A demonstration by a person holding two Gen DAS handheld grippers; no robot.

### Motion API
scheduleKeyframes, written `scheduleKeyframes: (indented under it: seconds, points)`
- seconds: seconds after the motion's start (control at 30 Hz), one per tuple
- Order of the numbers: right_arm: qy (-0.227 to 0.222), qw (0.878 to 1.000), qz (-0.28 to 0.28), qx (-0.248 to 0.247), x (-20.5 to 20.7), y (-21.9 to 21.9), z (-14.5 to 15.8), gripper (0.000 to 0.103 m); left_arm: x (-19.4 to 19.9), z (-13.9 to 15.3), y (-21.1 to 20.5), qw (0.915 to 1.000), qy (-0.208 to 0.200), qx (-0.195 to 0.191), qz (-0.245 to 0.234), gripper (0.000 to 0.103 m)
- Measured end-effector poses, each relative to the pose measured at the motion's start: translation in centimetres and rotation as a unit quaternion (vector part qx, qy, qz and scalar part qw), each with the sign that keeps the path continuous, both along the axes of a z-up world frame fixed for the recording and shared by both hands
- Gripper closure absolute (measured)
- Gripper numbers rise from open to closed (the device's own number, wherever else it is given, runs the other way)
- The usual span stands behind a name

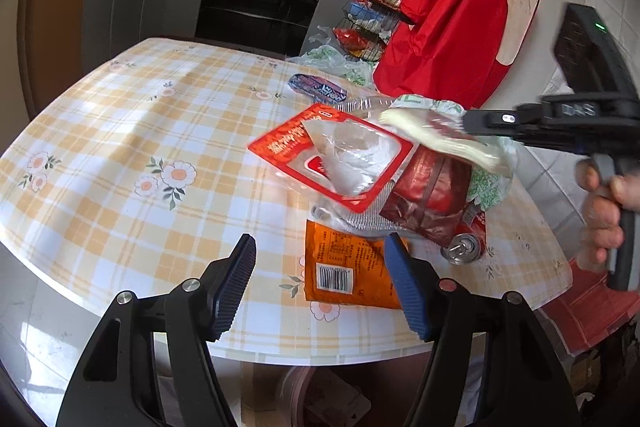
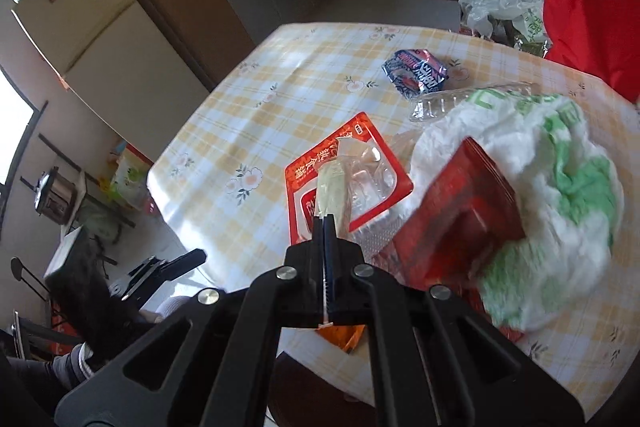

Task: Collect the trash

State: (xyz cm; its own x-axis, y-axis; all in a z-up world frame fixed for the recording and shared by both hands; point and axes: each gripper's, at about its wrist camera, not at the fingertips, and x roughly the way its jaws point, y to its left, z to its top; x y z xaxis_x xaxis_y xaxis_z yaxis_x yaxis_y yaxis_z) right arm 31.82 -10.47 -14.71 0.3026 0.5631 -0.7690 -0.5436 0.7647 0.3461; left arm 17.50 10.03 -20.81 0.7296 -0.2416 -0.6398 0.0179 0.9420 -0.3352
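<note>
Red-bordered pouch (image 1: pixel 332 159) (clear plastic inside)

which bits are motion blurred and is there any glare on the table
Left wrist view: the pale wrapper in the right gripper is smeared, the tablecloth is sharp with soft window glare. Right wrist view: the white and green bag and dark red packet blur; a glare patch lies at the table's near-left edge; straight lines bow towards the edges.

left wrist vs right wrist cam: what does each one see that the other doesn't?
Left wrist only: soda can, the orange packet's barcode side, the hand holding the right gripper.
Right wrist only: the right jaws pressed shut on a pale wrapper, the refrigerator.
Both: checked tablecloth, red window packet, blue snack wrapper, white-green plastic bag.
</note>
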Motion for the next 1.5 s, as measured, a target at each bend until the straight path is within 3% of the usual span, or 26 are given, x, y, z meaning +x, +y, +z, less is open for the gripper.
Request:
scheduleKeyframes:
  seconds: [0.2,0.5,0.6,0.8,0.87,0.9,0.97,1.17,1.33,1.5]
  points:
    - [-0.004,0.999,-0.022,0.040,-6.1,-5.7,-1.5,0.098,0.0,-1.5,-1.0,0.9995,0.031,0.003,-0.009,0.041]
    - [0.020,0.995,-0.069,0.062,-10.7,-11.5,-5.6,0.098,2.1,-4.6,-3.1,0.9967,0.074,0.020,-0.025,0.043]
    - [0.026,0.995,-0.071,0.069,-11.3,-12.1,-6.4,0.098,3.3,-5.8,-2.9,0.9954,0.090,0.029,-0.015,0.055]
    - [0.022,0.994,-0.073,0.080,-11.3,-12.9,-6.6,0.098,5.0,-6.9,-1.6,0.9934,0.109,-0.038,0.006,0.071]
    - [0.021,0.993,-0.077,0.088,-11.3,-13.1,-6.6,0.098,5.2,-7.1,-2.0,0.9919,0.121,-0.038,-0.001,0.094]
    - [0.020,0.993,-0.078,0.091,-11.3,-13.1,-6.5,0.098,5.1,-7.0,-2.4,0.9924,0.122,-0.019,-0.003,0.095]
    - [0.018,0.992,-0.080,0.098,-11.5,-13.3,-6.4,0.098,4.6,-6.6,-2.7,0.9934,0.114,-0.007,-0.006,0.100]
    - [0.014,0.991,-0.087,0.105,-12.3,-13.7,-6.0,0.098,1.2,-2.5,-3.4,0.9968,0.066,0.025,-0.038,0.102]
    - [0.001,0.989,-0.093,0.117,-13.1,-14.3,-5.0,0.098,-3.0,1.5,-4.0,0.9959,0.042,0.017,-0.078,0.102]
    - [-0.005,0.987,-0.096,0.126,-14.2,-14.6,-4.5,0.098,-6.2,3.2,-6.1,0.9920,0.036,0.024,-0.119,0.102]
